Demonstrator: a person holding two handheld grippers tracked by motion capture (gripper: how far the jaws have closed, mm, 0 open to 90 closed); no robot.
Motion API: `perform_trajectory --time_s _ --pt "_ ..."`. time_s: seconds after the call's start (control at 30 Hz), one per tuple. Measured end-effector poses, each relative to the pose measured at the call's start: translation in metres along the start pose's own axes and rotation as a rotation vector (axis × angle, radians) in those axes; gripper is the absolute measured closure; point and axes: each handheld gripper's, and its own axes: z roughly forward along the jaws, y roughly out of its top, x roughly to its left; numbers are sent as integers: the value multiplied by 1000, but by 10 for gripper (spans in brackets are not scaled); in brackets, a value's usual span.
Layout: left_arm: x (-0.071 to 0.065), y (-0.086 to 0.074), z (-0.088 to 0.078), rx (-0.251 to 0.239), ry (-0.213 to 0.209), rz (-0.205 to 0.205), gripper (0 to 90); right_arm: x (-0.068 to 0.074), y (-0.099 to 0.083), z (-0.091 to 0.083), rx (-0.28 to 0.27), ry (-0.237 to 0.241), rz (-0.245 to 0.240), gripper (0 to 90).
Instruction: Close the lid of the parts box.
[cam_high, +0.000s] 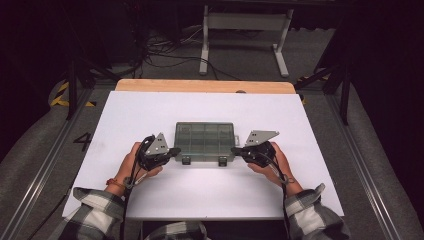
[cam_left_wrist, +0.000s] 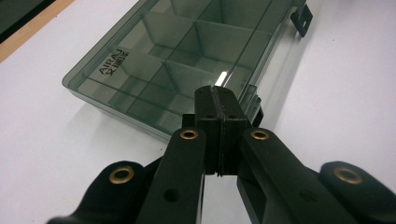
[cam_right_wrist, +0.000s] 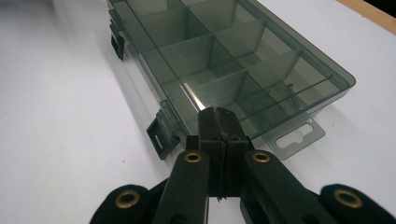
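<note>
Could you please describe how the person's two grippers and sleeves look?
Both the left gripper and right gripper are black, each topped by a grey three-cornered plate with small holes. Their jaw arms carry brass-coloured rivets. A dark cable trails from each. The sleeves are plaid, grey and white.

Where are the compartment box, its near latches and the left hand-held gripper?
compartment box (cam_high: 204, 136), high view, middle of the lid.
left latch (cam_high: 186, 160), high view, on the clasp.
right latch (cam_high: 223, 161), high view, on the clasp.
left hand-held gripper (cam_left_wrist: 218, 95), left gripper view, at its shut tips.
</note>
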Motion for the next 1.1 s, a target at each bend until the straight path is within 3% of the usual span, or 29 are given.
perform_trajectory --time_s 0.37,0.63,0.83,1.0,1.1 --pt "-2 -3 0 -21 9 -8 898 3 -1 0 -5 -19 -13 900" --pt "-2 -6 1 -52 30 -38 878 4 -1 0 -12 -36 -7 877" --pt "-2 -9 1 -71 57 -49 818 4 -1 -2 -47 -53 0 819" --pt "-2 -10 0 -84 52 -52 759 4 -1 -5 -73 -68 6 740" --pt "-3 -9 -2 -101 59 -43 681 4 -1 -6 -92 -78 11 673"
